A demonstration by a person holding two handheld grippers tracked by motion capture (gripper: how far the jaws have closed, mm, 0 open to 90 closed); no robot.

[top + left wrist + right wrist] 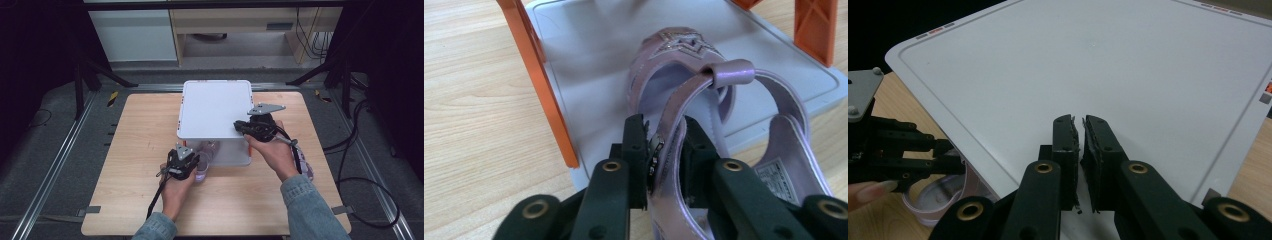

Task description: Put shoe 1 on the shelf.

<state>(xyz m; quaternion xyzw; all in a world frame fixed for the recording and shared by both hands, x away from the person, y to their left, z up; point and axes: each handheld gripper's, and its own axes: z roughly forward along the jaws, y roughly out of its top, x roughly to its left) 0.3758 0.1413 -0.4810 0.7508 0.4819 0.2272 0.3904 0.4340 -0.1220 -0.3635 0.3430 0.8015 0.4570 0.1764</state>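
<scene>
A lilac sandal (704, 100) lies partly on the lower grey shelf (594, 55) of a small rack with orange legs (541, 85), toe pointing away from the left gripper (664, 145). That gripper's 2 jaws are clamped on the sandal's thin ankle strap, right at its tip. The strap looks soft and bendy, so the light shoe will likely dangle and swing; the stiffer sole edge below the jaws seems a firmer hold. A white label inside the heel, just right of the jaws, is too blurred to read. The right gripper (1082, 145) rests over the rack's white top (1128, 65), jaws together, holding nothing.
</scene>
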